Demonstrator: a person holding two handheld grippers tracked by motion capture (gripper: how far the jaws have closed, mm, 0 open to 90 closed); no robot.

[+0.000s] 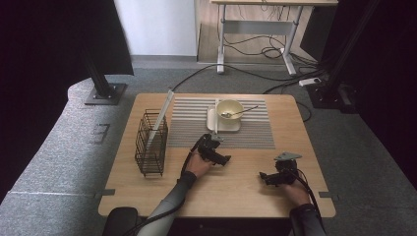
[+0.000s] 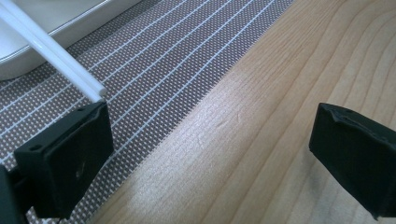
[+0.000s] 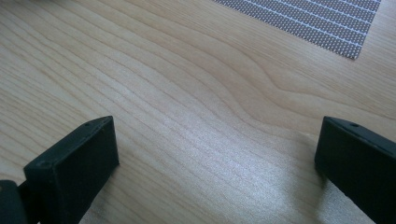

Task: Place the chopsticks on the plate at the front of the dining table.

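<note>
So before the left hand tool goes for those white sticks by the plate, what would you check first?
1. Left gripper open wide: ok.
2. White chopsticks in sight, tips just past one jaw: ok.
3. Chopsticks between the jaws: not ok, they lie off to one side.
4. Chopsticks resting on the plate beside the bowl: ok.
5. Right gripper open, apart over bare table: ok.
6. Wire basket upright, one white stick already in it: ok.

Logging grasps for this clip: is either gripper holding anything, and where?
Nothing is held. The left gripper and right gripper both stand open over the table.
</note>
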